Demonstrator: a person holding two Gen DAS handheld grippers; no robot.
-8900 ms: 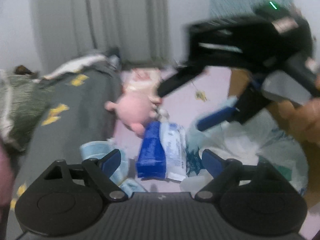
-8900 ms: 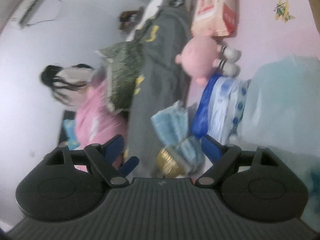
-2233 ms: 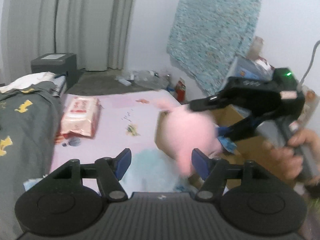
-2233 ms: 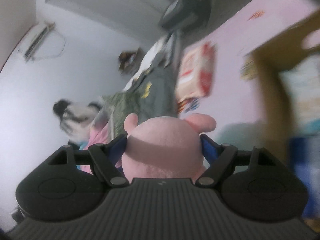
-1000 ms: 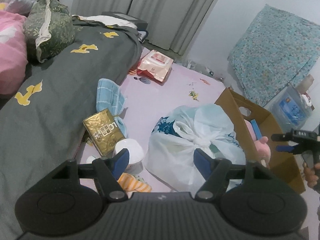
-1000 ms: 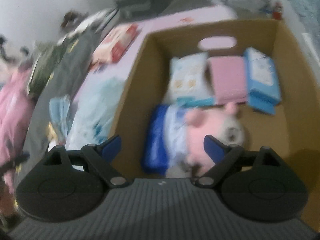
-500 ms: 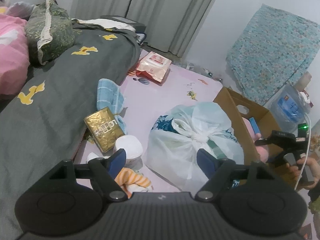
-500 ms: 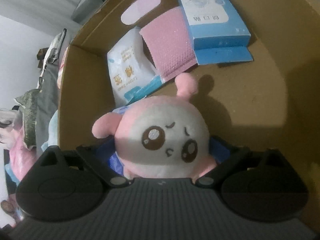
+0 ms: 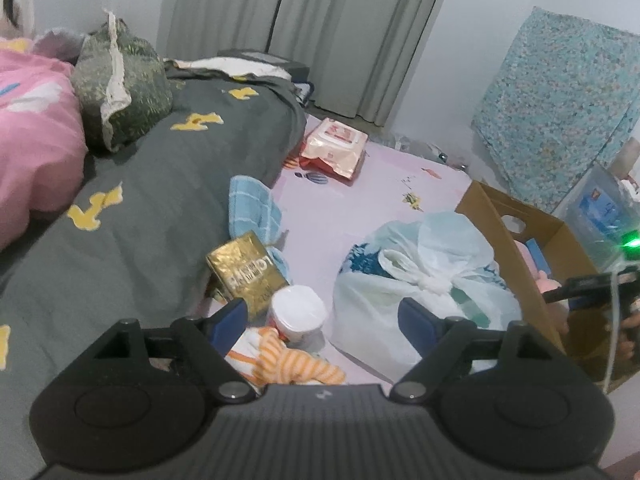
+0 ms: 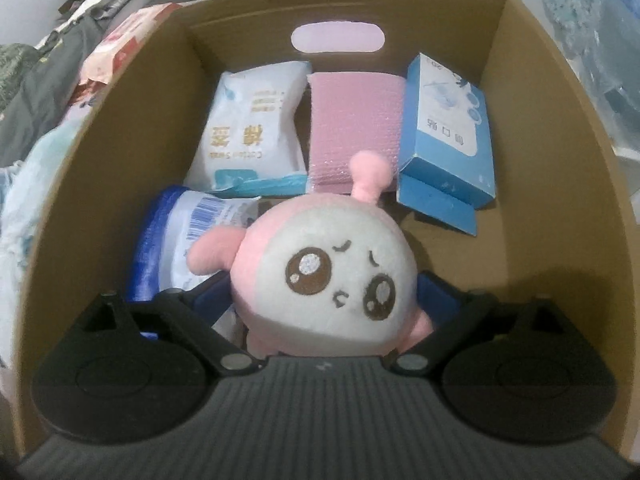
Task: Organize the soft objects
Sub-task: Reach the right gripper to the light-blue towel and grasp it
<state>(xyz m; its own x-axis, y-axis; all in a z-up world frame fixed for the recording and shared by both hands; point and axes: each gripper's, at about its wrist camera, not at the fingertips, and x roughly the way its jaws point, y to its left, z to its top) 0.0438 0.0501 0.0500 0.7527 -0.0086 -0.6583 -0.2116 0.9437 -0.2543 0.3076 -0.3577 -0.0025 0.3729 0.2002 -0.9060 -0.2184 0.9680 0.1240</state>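
Note:
A pink and white plush (image 10: pixel 332 276) lies face up in the cardboard box (image 10: pixel 100 184), leaning on a blue and white pack (image 10: pixel 180 236). My right gripper (image 10: pixel 320 296) points down into the box with the plush between its blue pads; the jaws are opening and the pads stand at the plush's sides without squeezing it. My left gripper (image 9: pixel 320 316) hovers over the pink mat, its jaws opening with nothing between them. Below it lie an orange-striped soft cloth (image 9: pixel 288 368) and a white tub (image 9: pixel 298 310).
The box also holds a white cotton pack (image 10: pixel 252 132), a pink bubble pouch (image 10: pixel 354 120) and a blue carton (image 10: pixel 448 136). On the mat are a knotted white plastic bag (image 9: pixel 424 280), a gold packet (image 9: pixel 246 272), a blue towel (image 9: pixel 252 208) and a red wipes pack (image 9: pixel 334 150). A grey bed (image 9: pixel 140 200) lies left.
My right gripper has sunk into the box, so the plush now fills the space between its wider jaws. The left gripper's jaws have spread while it stayed nearly in place.

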